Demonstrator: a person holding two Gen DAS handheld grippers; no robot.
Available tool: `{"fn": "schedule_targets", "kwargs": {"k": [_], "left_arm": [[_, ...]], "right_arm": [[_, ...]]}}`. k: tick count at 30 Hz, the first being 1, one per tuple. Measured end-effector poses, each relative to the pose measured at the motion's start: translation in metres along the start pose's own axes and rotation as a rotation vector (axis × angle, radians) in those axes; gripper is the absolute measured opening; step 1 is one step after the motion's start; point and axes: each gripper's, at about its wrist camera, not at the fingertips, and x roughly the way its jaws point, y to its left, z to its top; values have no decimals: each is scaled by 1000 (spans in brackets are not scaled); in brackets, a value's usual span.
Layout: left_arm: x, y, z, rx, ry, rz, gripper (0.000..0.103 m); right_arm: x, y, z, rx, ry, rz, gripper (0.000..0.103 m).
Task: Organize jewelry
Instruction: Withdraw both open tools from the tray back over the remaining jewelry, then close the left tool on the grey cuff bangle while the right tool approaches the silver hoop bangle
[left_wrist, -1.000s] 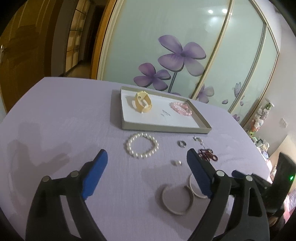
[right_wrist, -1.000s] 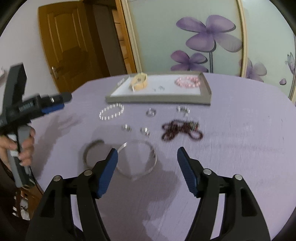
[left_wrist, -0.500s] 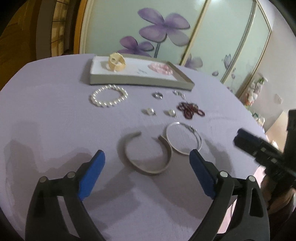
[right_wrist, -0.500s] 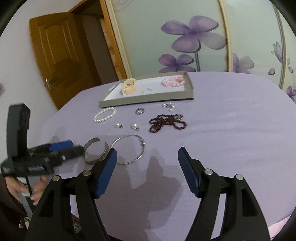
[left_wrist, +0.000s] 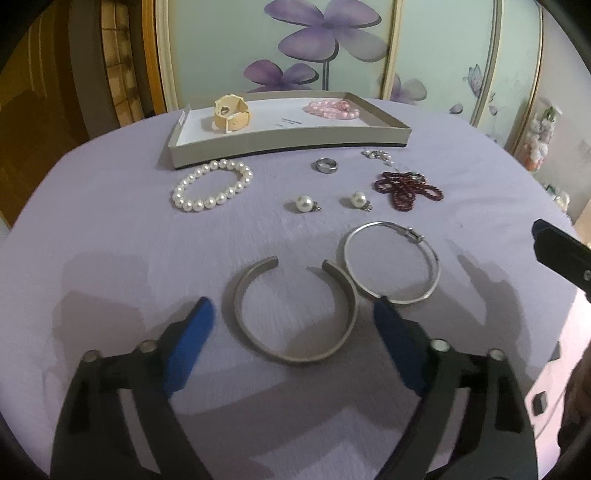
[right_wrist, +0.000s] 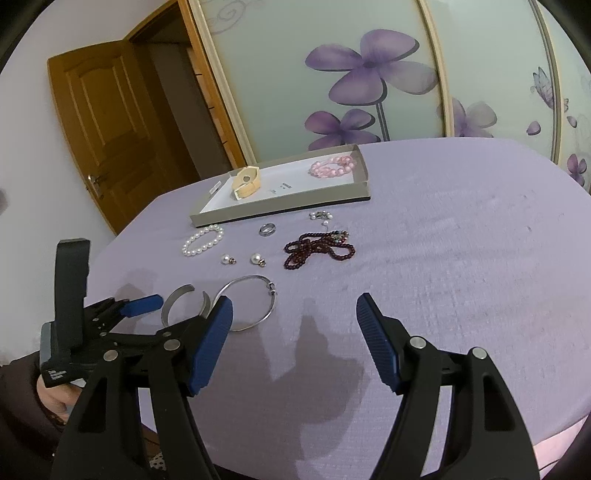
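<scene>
both jaws gape wide, gripping nothing: my left gripper (left_wrist: 293, 317) straddles the open cuff bangle (left_wrist: 293, 312), my right gripper (right_wrist: 293, 321) hovers just right of it; grey tray (left_wrist: 288, 142) far beyond.

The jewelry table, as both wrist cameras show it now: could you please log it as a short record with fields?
surface: round table with lilac cloth
tray: cream cuff and pink bead bracelet inside
loose on cloth: pearl bracelet, ring, two pearl pendants, dark red beads, thin bangle, open silver cuff
left gripper: open, empty, fingers either side of the open silver cuff
right gripper: open, empty, above bare cloth
</scene>
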Motion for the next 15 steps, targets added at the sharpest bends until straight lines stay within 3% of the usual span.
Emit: {"fn": "schedule_targets", "kwargs": {"k": [5,15], "left_arm": [[0,2,3,6,-6,20,68],[-2,9,2,2,-19,26,67]], "right_arm": [[3,3,-2,2,7,9,71],[13,13,-6,-9,36,29,71]]}}
